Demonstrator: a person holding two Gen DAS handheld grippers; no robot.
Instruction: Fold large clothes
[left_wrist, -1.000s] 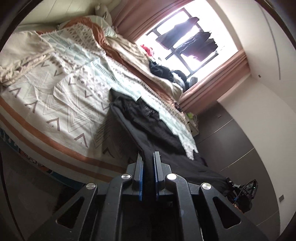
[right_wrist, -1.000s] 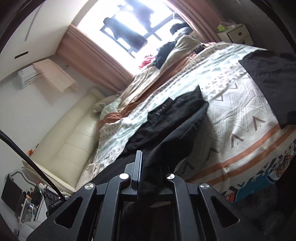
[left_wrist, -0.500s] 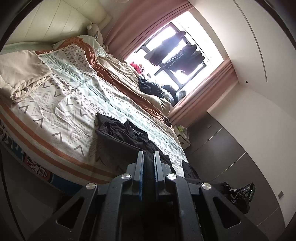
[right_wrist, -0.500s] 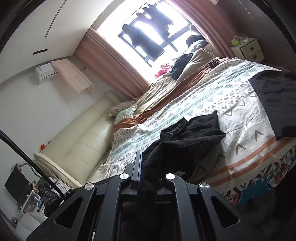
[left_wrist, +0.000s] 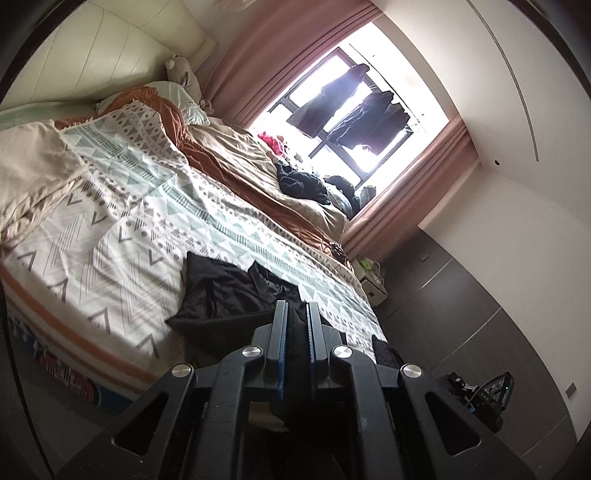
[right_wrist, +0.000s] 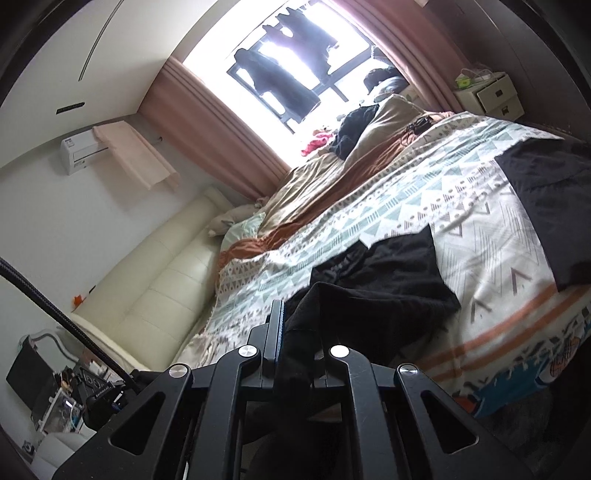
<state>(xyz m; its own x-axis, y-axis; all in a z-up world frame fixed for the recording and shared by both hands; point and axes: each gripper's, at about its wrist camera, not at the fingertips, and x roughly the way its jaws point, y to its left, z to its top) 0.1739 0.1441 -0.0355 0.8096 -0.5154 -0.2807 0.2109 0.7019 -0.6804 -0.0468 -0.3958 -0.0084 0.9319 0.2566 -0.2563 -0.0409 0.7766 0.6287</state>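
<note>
Patterned bedspread fills the left wrist view; left gripper at 6 o'clock pinches the black garment, jaws nearly closed. Right wrist view: right gripper clamps that garment, spread toward 2 o'clock.

The left hand-held gripper pinches a black garment trailing onto the patterned bedspread.

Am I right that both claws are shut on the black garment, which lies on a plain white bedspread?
Not quite. Both the left claw and right claw are shut on the black garment, but the bedspread is patterned with teal and grey geometric shapes and orange stripes, as both wrist views show.
</note>
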